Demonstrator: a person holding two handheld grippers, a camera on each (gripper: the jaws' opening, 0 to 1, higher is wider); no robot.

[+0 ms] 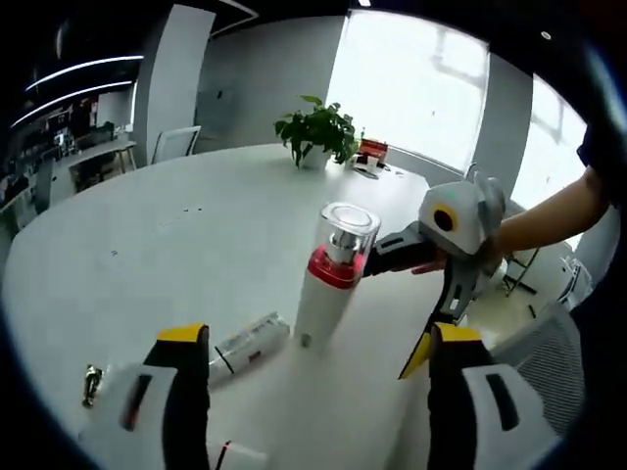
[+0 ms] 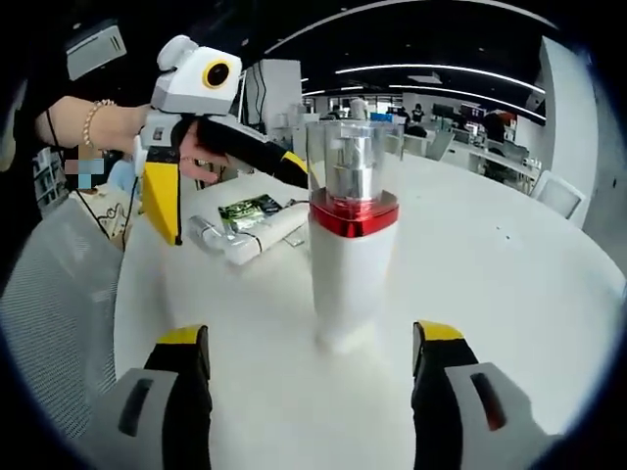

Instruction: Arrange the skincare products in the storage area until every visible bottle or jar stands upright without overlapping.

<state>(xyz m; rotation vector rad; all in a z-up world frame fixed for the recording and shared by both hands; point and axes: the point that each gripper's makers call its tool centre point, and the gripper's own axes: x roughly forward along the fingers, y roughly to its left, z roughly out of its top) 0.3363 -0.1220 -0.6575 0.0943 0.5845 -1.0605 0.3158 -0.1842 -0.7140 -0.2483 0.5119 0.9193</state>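
A white pump bottle with a red collar and clear cap stands upright on the round white table. In the right gripper view the same bottle rises just ahead of my right gripper, whose jaws are open and apart from it on both sides. My left gripper is also open, with the bottle's base a little ahead of it. The right gripper comes in from the right, one jaw near the red collar. A white tube lies on its side left of the bottle.
A potted plant and a red item sit at the table's far edge. A small gold piece lies near my left jaw. A green sachet lies by the tube. A mesh chair stands beside the table.
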